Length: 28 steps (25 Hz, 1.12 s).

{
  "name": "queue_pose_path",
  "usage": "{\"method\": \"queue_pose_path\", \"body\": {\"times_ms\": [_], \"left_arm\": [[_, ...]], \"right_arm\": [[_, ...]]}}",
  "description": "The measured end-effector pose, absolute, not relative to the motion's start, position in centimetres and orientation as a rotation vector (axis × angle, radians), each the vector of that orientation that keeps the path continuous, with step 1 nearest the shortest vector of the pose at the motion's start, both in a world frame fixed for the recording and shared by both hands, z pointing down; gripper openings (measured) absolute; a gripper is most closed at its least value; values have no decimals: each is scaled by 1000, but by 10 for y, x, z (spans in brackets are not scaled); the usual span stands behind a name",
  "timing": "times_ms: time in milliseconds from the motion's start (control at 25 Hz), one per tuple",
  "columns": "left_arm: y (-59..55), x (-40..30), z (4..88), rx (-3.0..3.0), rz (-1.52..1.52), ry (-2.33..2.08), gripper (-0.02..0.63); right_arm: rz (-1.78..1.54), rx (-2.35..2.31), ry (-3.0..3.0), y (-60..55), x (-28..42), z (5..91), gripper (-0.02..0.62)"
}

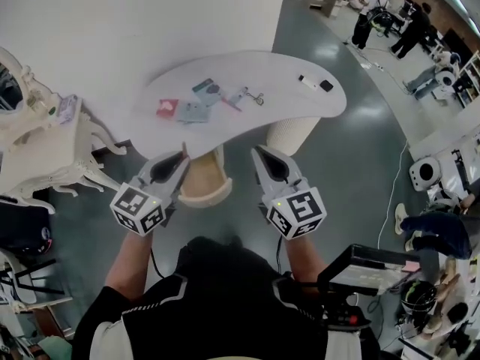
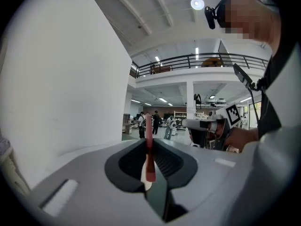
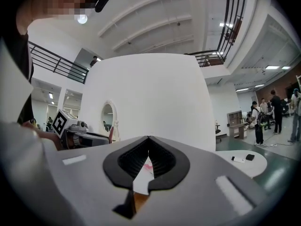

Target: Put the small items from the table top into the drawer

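Small items lie on the white curved table top [image 1: 300, 62]: a red packet [image 1: 166, 109], teal pieces [image 1: 196, 111], a pink thing with keys [image 1: 244, 96], and a white bar [image 1: 307, 80] next to a black piece [image 1: 326, 85]. A cream rounded drawer [image 1: 204, 190] stands out under the table's near edge. My left gripper [image 1: 182, 157] [image 2: 148, 140] hangs over that drawer, shut on a thin red stick [image 2: 148, 147] that points upward. My right gripper [image 1: 259, 153] [image 3: 148, 138] is held beside it near the table edge, its jaws shut with nothing between them.
A white wall runs behind the table. An ornate white vanity with a round mirror [image 1: 34, 137] stands at the left. The table's cream pedestal [image 1: 292, 133] is right of the drawer. People [image 1: 409, 25] and equipment stand on the grey floor at the far right.
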<state>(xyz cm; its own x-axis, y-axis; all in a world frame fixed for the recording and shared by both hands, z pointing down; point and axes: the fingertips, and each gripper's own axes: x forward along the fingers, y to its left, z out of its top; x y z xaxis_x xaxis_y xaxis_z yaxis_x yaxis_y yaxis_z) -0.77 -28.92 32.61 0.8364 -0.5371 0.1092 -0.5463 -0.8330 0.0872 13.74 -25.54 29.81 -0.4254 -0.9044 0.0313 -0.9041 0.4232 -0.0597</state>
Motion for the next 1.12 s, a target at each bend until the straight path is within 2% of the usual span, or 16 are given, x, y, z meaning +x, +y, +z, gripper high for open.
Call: {"method": "queue_pose_path", "body": {"times_ms": [240, 480, 720, 1120], "left_arm": [[-307, 24, 347, 2931, 296, -813, 44], [-339, 25, 399, 2887, 459, -774, 44], [-368, 16, 468, 2815, 619, -722, 46], [-362, 19, 599, 2728, 1036, -344, 46]], "right_arm": [[-149, -1676, 2679, -278, 151, 321, 3], [-176, -1673, 2695, -308, 148, 338, 3], [-239, -1712, 2709, -333, 139, 362, 3], [-419, -1816, 2640, -346, 133, 414, 3]]}}
